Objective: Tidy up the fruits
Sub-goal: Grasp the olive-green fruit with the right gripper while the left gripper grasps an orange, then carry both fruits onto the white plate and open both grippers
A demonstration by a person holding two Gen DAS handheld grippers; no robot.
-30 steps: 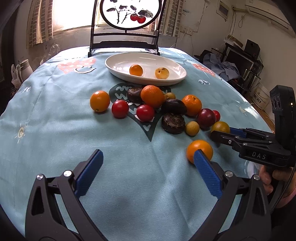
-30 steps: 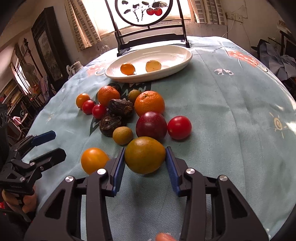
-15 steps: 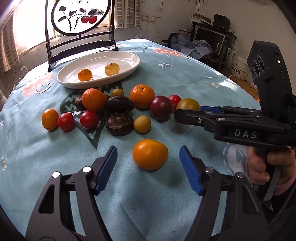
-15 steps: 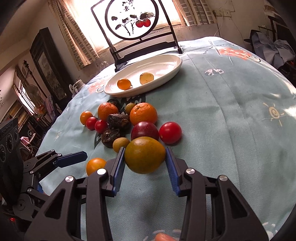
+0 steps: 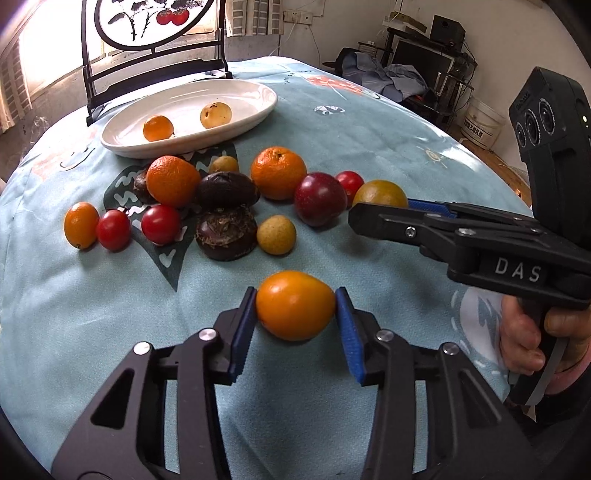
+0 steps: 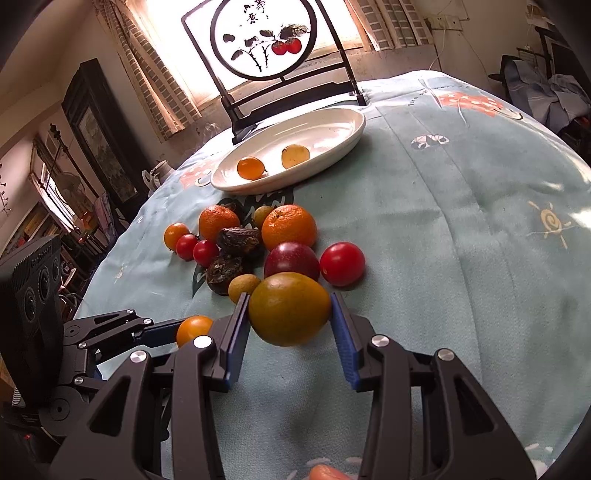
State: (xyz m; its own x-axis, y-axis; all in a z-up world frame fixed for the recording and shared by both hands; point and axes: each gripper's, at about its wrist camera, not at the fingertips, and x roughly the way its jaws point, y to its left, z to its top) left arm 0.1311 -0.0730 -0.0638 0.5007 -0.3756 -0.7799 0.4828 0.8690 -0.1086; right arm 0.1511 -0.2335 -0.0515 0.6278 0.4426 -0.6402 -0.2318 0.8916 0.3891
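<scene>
A smooth orange fruit [image 5: 295,310] lies on the light blue tablecloth [image 5: 369,140]. My left gripper [image 5: 295,295] is closing on it, both blue pads touching its sides. My right gripper [image 6: 289,299] is shut on a greenish-orange fruit [image 6: 290,308], which also shows in the left wrist view [image 5: 380,192]. Behind lies a heap of mandarins [image 5: 279,177], a dark red plum [image 5: 320,203], cherry tomatoes [image 5: 160,224] and dark wrinkled fruits [image 5: 226,238]. The white oval plate [image 5: 258,107] beyond holds a small orange fruit [image 5: 158,127] and a yellowish one [image 5: 216,115].
A black stand with a round painted panel [image 5: 155,22] rises just behind the plate. A person's hand [image 5: 528,339] grips the right tool at the table's right side. Furniture and clothes crowd the room past the right edge.
My left gripper has swung over to the lone orange fruit and its jaws have narrowed from wide apart to touching it. The right gripper kept its hold on the greenish-orange fruit.
</scene>
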